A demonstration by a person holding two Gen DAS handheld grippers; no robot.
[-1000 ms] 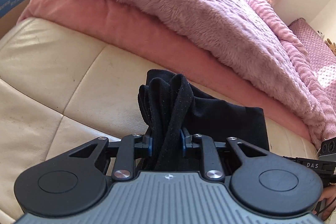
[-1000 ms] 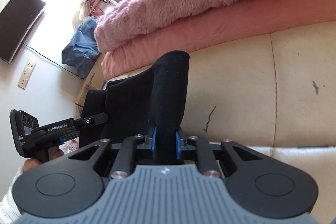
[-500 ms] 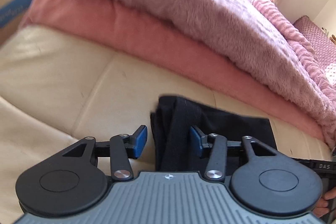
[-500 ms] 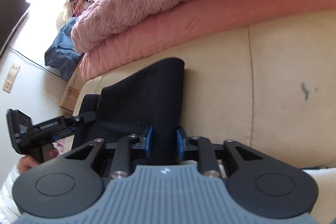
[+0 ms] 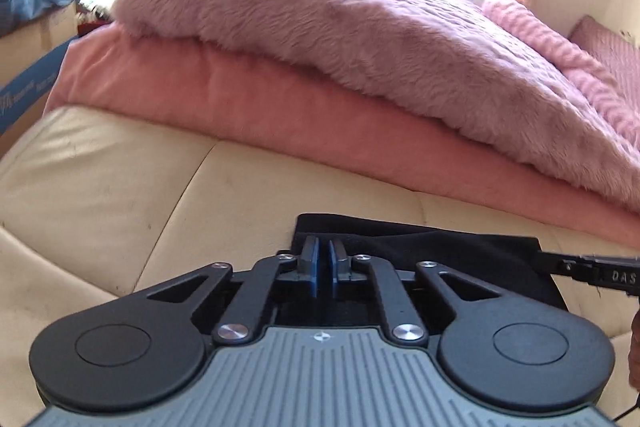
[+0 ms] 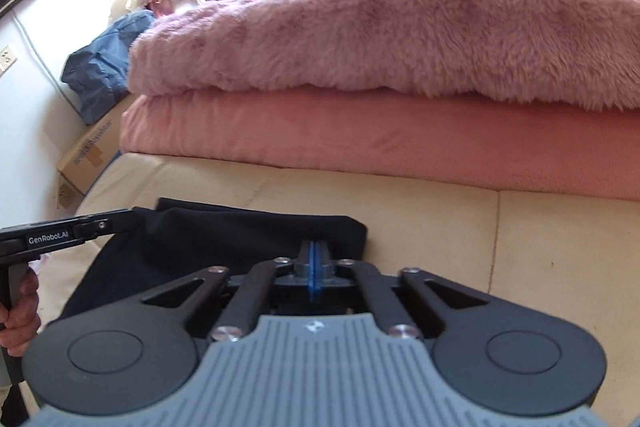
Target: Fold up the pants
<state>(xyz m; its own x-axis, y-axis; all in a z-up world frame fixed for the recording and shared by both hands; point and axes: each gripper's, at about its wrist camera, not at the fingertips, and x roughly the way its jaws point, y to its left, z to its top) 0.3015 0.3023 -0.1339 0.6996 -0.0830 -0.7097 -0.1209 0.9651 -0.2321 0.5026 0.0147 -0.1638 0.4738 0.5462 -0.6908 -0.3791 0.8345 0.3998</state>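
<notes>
The black pants [image 5: 420, 251] lie folded flat in a compact rectangle on the cream sofa seat [image 5: 120, 187]. My left gripper [image 5: 324, 247] hovers over their left end; its jaws are closing, a narrow gap still shows, and nothing is between the blue pads. In the right wrist view the pants [image 6: 240, 239] lie just ahead of my right gripper [image 6: 313, 247], which is shut with its pads together and empty, over the right end of the fold. The left gripper [image 6: 128, 218] reaches in from the left edge, held by a hand [image 6: 20, 307].
A pink folded cover and a fluffy mauve blanket [image 5: 360, 27] are stacked along the back of the seat [image 6: 520, 247]. A cardboard box [image 6: 88, 155] with blue cloth on it stands off the sofa's left end.
Both grippers let go of the black cloth they had pinched. The pants dropped flat onto the seat. Both sets of jaws then closed again with nothing in them.
</notes>
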